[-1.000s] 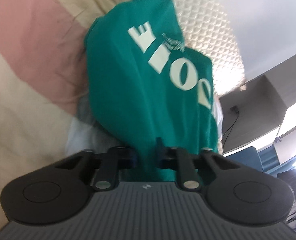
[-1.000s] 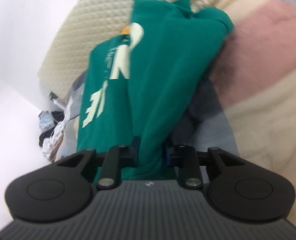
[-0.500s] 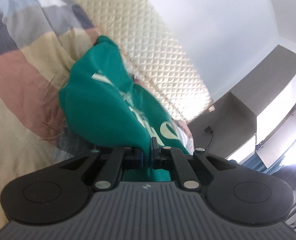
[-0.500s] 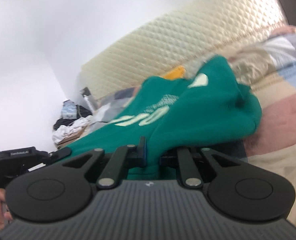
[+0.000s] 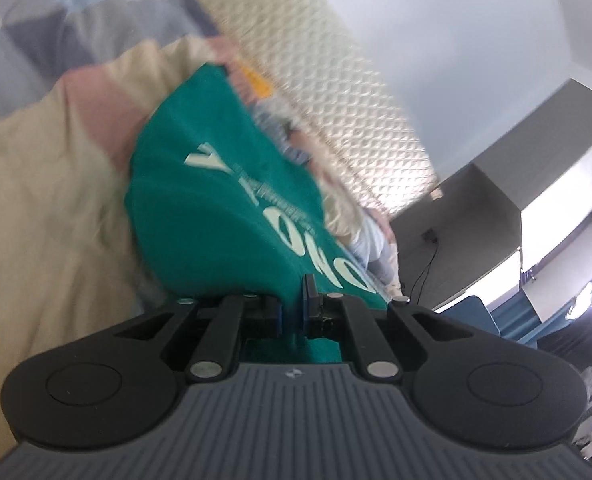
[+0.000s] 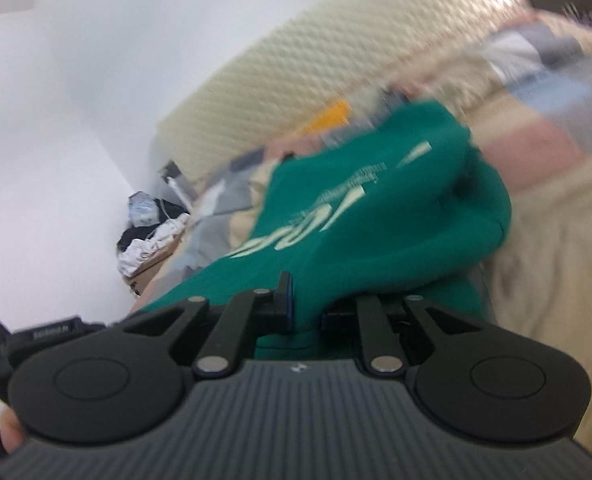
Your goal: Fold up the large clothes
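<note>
Both grippers, left (image 5: 292, 307) and right (image 6: 306, 309), clamp the green sweatshirt (image 5: 223, 200), the right's jaws easing apart.

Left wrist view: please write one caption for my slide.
Left gripper shut on a green sweatshirt above a patchwork bedspread.

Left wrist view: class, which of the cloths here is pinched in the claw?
The green sweatshirt with pale lettering; the left claw is shut on its edge. The patchwork bedcover lies ungripped behind it.
</note>
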